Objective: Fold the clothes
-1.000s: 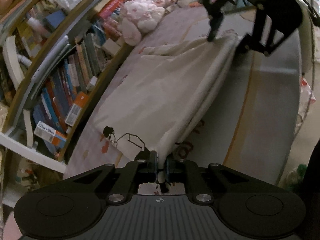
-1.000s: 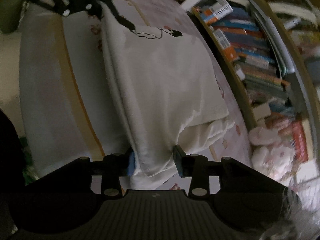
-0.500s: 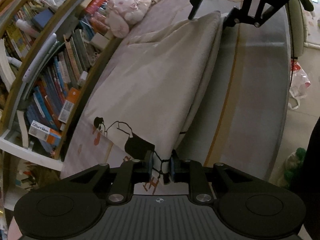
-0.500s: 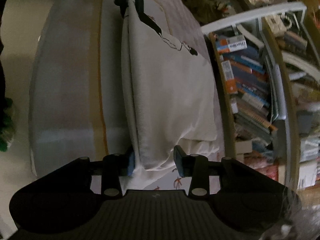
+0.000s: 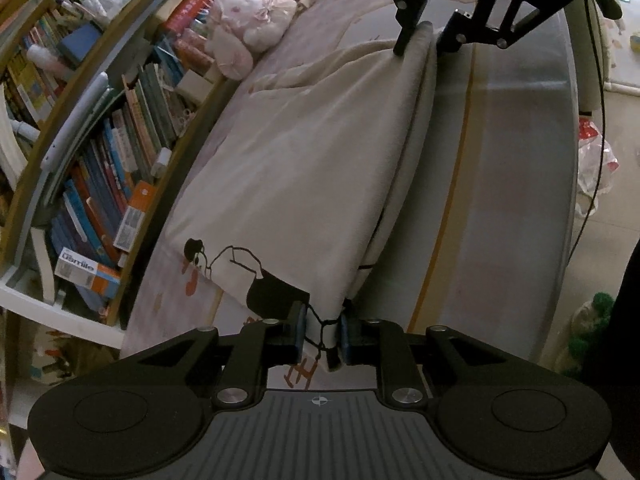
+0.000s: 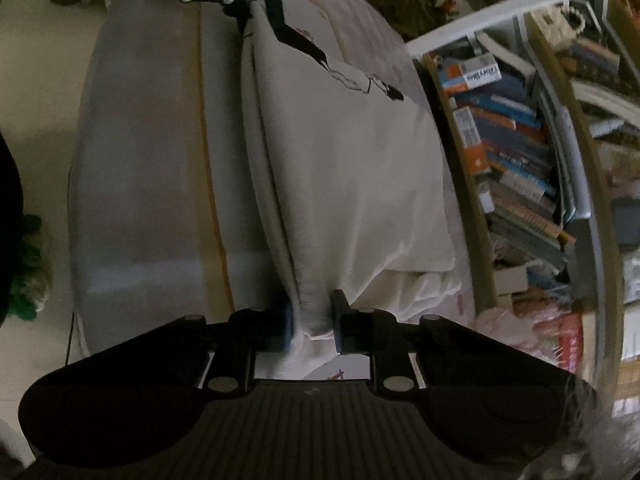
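Cream fabric fills the middle of both views: your garment (image 5: 304, 184), a pale shirt with a black line drawing near one end, is stretched in a long doubled fold over the bed (image 5: 516, 200). Your left gripper (image 5: 323, 334) sits at the bottom centre of the left wrist view, its jaws narrowed onto the printed corner of the cloth, with the drawing running up and left from the pinch. Your right gripper (image 6: 311, 326) holds the opposite end at the bottom centre of its own view, jaws clamped on a thick bunch of the folded edge. In the left wrist view you see the right gripper again at the upper right, gripping the far tip of the fold. The garment's folded edge runs straight between the two pinches; its free side drapes toward the bookshelf (image 5: 100, 168) at the left of that frame. A pink plush toy (image 5: 248, 28) lies at the upper centre.
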`<state>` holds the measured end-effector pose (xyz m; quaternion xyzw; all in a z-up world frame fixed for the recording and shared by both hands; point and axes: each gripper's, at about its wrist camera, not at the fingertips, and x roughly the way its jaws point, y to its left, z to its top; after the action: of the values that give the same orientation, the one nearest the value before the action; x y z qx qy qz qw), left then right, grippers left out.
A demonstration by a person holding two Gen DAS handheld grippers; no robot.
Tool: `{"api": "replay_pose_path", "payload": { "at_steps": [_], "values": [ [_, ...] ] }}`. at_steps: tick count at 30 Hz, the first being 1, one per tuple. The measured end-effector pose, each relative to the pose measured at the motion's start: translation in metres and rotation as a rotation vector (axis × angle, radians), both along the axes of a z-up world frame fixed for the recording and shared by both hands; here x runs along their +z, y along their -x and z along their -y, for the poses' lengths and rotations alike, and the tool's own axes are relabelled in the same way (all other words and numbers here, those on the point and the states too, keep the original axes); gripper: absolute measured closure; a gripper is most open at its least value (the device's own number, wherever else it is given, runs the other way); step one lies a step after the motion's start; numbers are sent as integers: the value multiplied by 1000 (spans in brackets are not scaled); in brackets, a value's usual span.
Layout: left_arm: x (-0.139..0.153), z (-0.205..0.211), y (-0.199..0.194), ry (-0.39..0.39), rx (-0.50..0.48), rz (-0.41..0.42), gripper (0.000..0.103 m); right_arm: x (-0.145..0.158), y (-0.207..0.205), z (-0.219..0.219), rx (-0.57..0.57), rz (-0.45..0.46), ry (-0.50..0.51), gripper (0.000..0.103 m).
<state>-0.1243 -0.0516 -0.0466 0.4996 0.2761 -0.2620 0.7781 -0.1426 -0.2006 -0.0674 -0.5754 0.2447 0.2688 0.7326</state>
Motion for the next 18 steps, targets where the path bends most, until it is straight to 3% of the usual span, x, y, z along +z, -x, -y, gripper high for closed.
{"api": "replay_pose_path", "payload": {
  "at_steps": [7,18],
  "values": [
    [-1,3,0,-17,-4,-13,86,4,-6,-7,-66,-30,-6,85],
    [2,4,-4,30,66,-61,93,16,-21,-9,-144,-127,-71,88]
  ]
}}
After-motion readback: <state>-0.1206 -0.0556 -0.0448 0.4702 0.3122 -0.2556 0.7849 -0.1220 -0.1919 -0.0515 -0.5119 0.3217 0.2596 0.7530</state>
